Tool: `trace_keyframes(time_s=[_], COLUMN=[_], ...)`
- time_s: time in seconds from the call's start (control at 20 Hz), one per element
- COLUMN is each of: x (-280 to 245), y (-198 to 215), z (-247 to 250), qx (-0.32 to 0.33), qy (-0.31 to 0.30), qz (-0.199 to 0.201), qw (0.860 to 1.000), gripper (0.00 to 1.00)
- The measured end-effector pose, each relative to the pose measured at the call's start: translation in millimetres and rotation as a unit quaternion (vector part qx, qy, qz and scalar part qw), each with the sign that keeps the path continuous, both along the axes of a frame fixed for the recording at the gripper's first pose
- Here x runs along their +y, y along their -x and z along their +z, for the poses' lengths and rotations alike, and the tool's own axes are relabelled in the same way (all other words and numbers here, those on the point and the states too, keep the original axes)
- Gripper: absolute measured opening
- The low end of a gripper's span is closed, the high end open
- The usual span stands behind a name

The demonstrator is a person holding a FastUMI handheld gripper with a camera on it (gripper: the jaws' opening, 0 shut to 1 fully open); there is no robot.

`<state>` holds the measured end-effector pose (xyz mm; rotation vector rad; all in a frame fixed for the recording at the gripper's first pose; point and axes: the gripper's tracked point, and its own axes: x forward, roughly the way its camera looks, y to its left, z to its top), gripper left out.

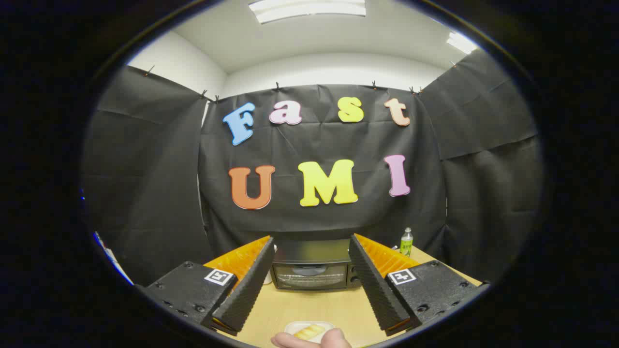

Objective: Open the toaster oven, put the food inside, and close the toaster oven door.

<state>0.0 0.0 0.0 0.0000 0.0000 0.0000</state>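
- The black boxy toaster oven with a glass-fronted door [312, 270] is sitting at the lower centre of the frame, on the far part of the pale wooden bench [314, 307], beyond the fingertips and with its door shut.
- It is looking rigid and fairly heavy; the door is probably hinging at the bottom, so the hold should be at its top edge, though a handle is too small to make out.
- The pale yellow food pieces on a small white tray [308, 330] are lying at the bottom centre of the frame, with a person's fingertips [309, 340] touching the tray's near side.
- The food is likely light, soft and easily crushed; taking the stiffer tray by its rim seems safer.
- The claw [309, 275] is standing released, its two ribbed black fingers [244, 295] spread wide on either side of the oven and gripping nothing.
- A small green-labelled clear bottle [406, 241] is standing at the right of the oven, near the black cloth wall [319, 217].
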Motion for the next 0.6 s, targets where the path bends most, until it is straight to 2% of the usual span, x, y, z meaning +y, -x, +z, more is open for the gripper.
trace_keyframes(time_s=[0.6], x=[-8.9], y=[5.4], z=[3.0], qx=[-0.011], qy=[0.000], qz=[-0.012], qw=[1.000], gripper=[1.00])
